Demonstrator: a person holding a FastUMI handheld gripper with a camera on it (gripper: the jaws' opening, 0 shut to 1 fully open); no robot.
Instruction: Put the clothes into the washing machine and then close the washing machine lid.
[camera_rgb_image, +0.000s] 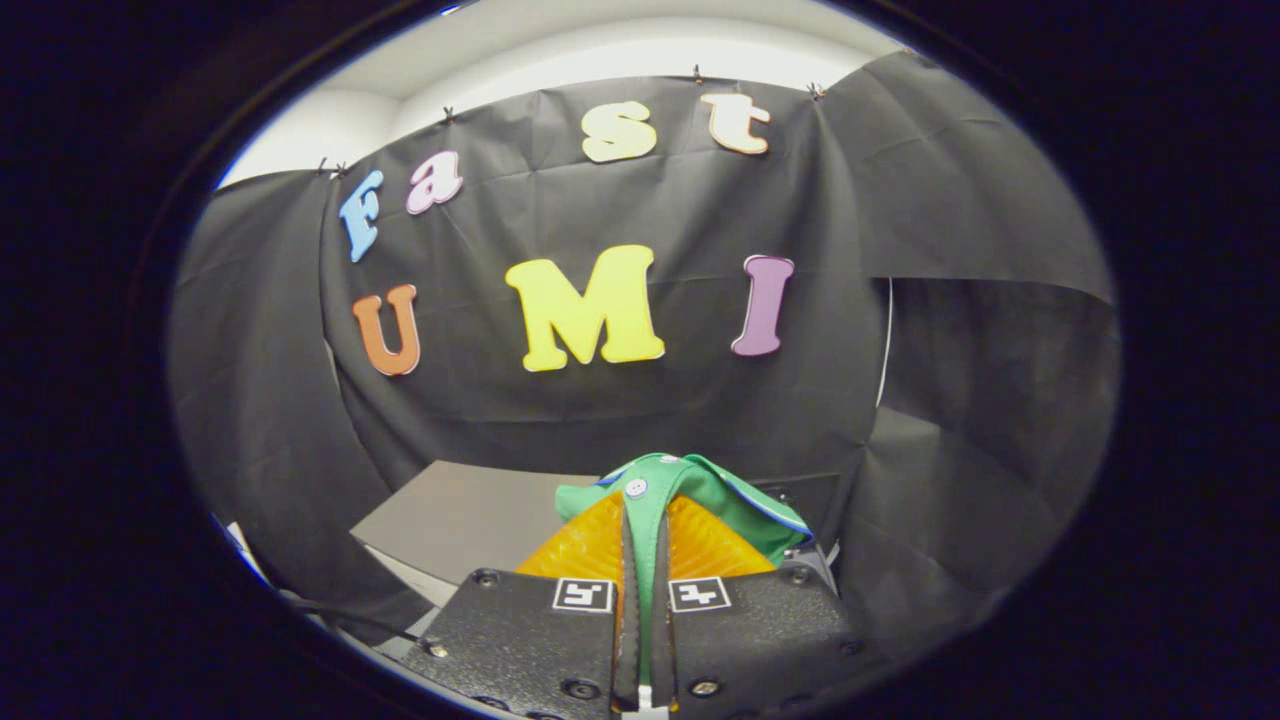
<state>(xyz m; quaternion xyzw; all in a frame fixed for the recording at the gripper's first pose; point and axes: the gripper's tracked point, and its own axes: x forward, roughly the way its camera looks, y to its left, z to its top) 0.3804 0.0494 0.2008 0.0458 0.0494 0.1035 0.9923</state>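
Gripper (644, 540) nearly closed, both fingers (590, 545) pressed on a fold of green garment (735, 500) pinched in the narrow gap between them. Cloth running as a thin strip down the slot toward six o'clock, bunched up over the fingertips at twelve o'clock of the gripper, spilling toward two o'clock over the right finger. White snap button (636, 487) on the fabric just above the tips. Blue-and-white trim along the garment's edge on the two o'clock side. Garment lifted clear, hanging from the fingers, touching nothing else visible.

Beyond the fingers at ten o'clock, a grey flat-topped box (450, 520) with a paler side face, set well below the held cloth; whether a washing machine or a table, cannot tell. No opening or drum visible on it, nothing lying on its top. A dark cable (350, 612) trailing near its lower corner at eight o'clock.

Black cloth wall (950, 420) hung behind everything, from nine through three o'clock, clipped along the top edge. White ceiling and wall (560, 50) above it at twelve o'clock.
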